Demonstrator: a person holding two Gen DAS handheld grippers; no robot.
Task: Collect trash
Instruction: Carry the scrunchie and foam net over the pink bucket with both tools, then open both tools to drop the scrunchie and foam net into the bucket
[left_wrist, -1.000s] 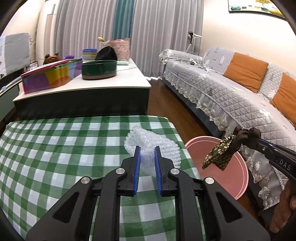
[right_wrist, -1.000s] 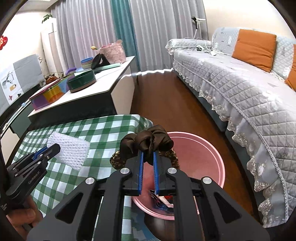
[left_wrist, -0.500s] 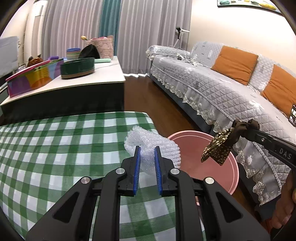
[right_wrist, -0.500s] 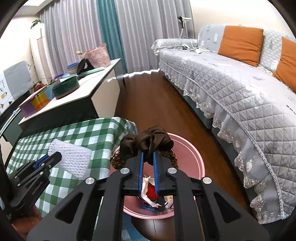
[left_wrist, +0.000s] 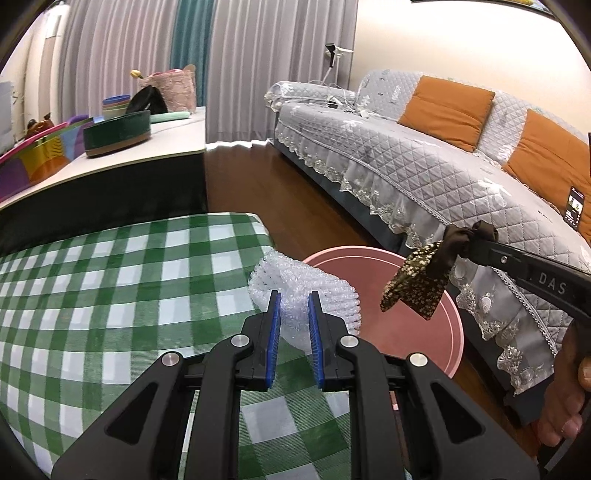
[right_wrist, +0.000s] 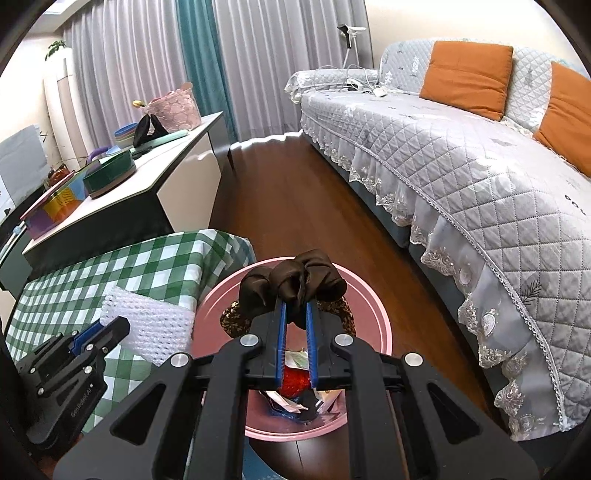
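**Both grippers loaded at the table edge**

The left gripper (left_wrist: 293, 308) is clamped on foam netting (left_wrist: 314, 291) at the checked table's (left_wrist: 110, 280) corner. The right gripper (right_wrist: 295, 310) pinches a brown pouch (right_wrist: 291, 282) above the pink bin (right_wrist: 373, 325). Bare floor (right_wrist: 295, 206) lies between table and sofa (right_wrist: 461, 166).

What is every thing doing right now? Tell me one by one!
Left gripper: shut on the foam net.
Foam net: held at the table's edge, beside the bin.
Right gripper: shut on the brown bag.
Brown bag: hanging over the bin.
Bin: open, with trash at the bottom.
Table: covered with green checked cloth.
Phone: screen lit, on the sofa.
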